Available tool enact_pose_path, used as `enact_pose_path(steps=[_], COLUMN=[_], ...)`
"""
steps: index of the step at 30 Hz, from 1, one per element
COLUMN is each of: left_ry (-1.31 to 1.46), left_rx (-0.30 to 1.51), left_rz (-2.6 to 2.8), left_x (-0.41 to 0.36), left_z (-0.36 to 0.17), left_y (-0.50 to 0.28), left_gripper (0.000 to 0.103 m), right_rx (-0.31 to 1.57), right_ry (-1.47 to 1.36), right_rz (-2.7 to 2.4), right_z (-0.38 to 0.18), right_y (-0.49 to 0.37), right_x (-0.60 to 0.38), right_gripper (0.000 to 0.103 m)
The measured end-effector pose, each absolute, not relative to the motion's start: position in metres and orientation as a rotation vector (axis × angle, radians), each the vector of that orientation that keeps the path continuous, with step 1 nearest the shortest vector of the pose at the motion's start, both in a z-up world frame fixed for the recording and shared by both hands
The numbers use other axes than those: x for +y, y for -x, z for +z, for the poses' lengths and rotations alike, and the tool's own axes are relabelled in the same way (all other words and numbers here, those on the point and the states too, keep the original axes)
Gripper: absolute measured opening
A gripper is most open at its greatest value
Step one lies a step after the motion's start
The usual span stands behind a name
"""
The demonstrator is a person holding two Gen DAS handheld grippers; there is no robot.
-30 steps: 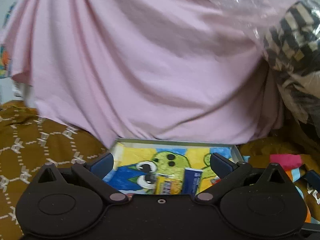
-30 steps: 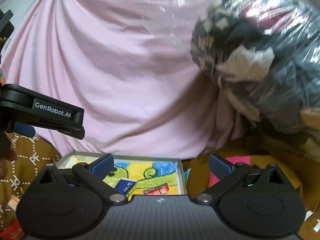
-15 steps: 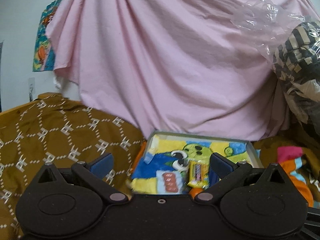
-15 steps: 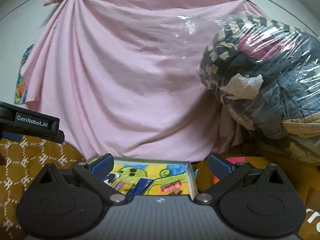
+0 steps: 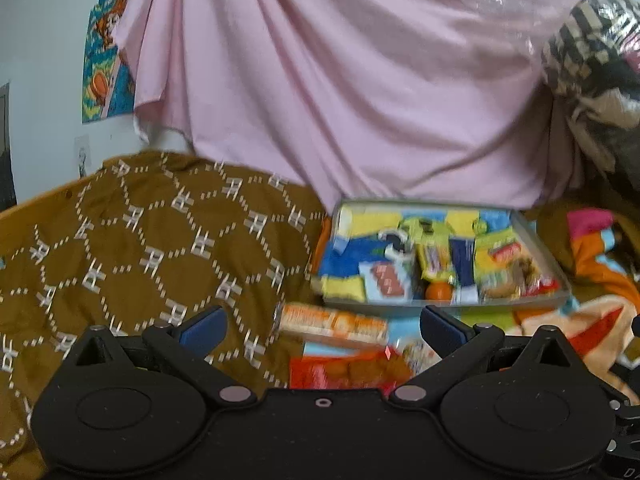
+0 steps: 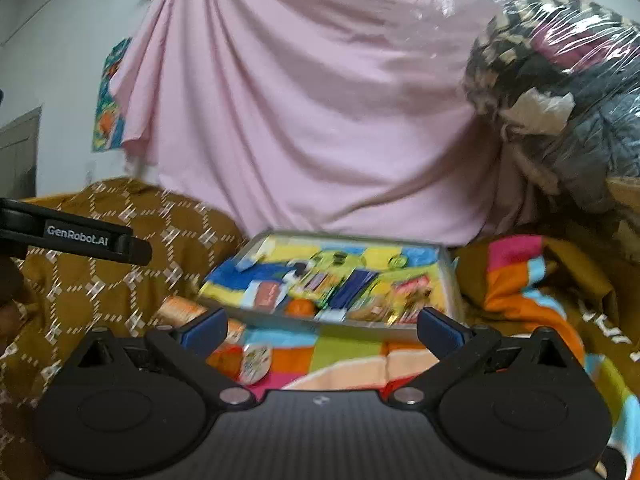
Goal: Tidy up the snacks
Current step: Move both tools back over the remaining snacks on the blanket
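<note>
Snacks still outside the tray lie right under my left hand-held gripper, which gapes wide and holds nothing: a red packet between its fingers, and just past it an orange biscuit pack lying crosswise, left to right, against the tray's near edge. My right hand-held gripper is equally wide and empty, off toward the near right corner, so the left looks nearer. Beyond, the tray sits on the bed with snacks along its near side.

The left tongs are spreading wide, blue-tipped fingers holding nothing between them. The right tongs are gaping likewise, empty, with the left tool's black body showing at the far left of the right wrist view.
</note>
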State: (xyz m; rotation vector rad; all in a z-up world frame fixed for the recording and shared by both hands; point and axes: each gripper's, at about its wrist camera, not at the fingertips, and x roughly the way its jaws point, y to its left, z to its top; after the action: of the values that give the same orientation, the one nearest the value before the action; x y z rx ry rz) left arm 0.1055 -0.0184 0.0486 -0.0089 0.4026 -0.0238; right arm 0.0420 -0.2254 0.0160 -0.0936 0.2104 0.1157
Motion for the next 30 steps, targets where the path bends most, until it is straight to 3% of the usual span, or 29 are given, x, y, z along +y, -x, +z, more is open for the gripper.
enact_pose_path(steps=[15, 30], left_ry=[-0.043, 0.026], left_rx=[0.591, 0.753], left_rz=[-0.058, -0.043], left_x=[0.007, 0.015], left_z=[0.002, -0.025], left_y=[-0.095, -0.13], left_gripper=[0.102, 0.102], right_rx=[0.456, 0.579], right_ry=[0.164, 0.152], right_rz=[0.22, 0.23], right_z=[-0.012, -0.031], right_y=[-0.037, -0.061], right_x=[-0.202, -0.199], right_gripper=[0.103, 0.103])
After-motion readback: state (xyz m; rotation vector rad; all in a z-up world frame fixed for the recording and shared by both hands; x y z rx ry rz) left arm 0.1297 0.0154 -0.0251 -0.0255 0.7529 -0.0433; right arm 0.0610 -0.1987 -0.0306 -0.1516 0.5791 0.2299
